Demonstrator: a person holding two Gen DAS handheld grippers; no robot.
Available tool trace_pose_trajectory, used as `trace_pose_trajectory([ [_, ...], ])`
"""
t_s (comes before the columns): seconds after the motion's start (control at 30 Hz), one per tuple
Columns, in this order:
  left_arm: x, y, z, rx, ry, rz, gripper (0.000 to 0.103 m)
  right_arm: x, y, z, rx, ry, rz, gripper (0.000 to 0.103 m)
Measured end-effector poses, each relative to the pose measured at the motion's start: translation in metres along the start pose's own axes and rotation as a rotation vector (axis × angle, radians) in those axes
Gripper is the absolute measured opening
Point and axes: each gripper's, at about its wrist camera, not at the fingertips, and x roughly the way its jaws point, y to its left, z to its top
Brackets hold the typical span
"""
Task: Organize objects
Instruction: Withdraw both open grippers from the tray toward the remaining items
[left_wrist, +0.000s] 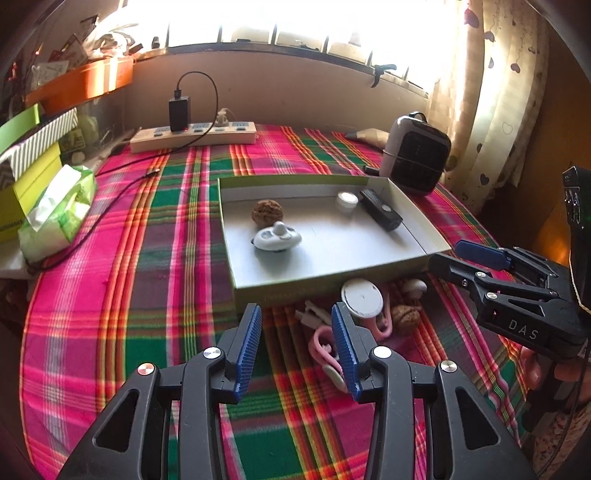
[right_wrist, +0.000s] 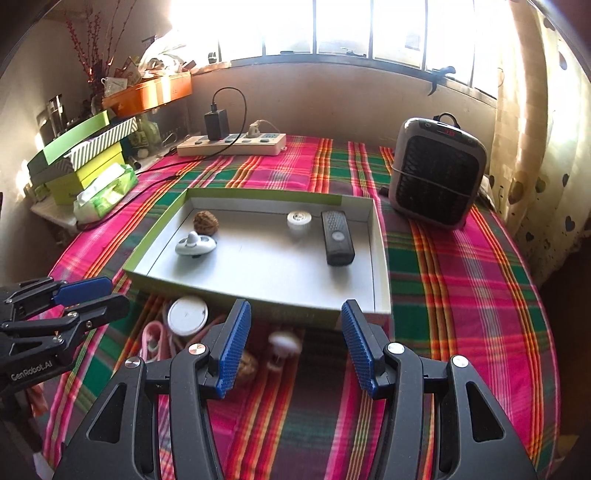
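A shallow green-rimmed box (left_wrist: 240, 291) (right_wrist: 380, 258) lies on the plaid cloth. It holds a walnut (left_wrist: 267, 211) (right_wrist: 205, 221), a white toy (left_wrist: 276, 239) (right_wrist: 195, 245), a small white cap (left_wrist: 346, 201) (right_wrist: 298, 218) and a black remote (left_wrist: 380, 209) (right_wrist: 337, 242). In front of the box lie a white round disc (left_wrist: 362, 297) (right_wrist: 187, 315), a pink cable (left_wrist: 323, 345) (right_wrist: 153, 338), a second walnut (left_wrist: 405, 317) (right_wrist: 246, 367) and a small white plug (left_wrist: 415, 285) (right_wrist: 284, 343). My left gripper (left_wrist: 295, 345) (right_wrist: 92, 295) is open and empty beside the cable. My right gripper (right_wrist: 293, 347) (left_wrist: 448, 254) is open and empty above the plug.
A power strip (left_wrist: 192, 136) (right_wrist: 232, 144) with a black charger stands at the back. A small heater (left_wrist: 417, 155) (right_wrist: 437, 171) stands at the back right. A tissue pack (left_wrist: 55, 212) (right_wrist: 105, 194) and stacked boxes (left_wrist: 26, 155) (right_wrist: 81, 155) are at the left. A curtain (left_wrist: 491, 92) hangs on the right.
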Motion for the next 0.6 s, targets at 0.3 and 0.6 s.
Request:
trace_pose_trajectory([
  [0.3,0.003,-0.005,-0.017,-0.022,0.034,-0.021,0.044,-0.008,0.003,-0.025,-0.003,0.021,0.007,0.052],
  [0.6,0.011,-0.018,-0.023,0.002,0.059,-0.046,0.045,-0.010,0.003,-0.030,-0.001,0.030,0.007,0.052],
])
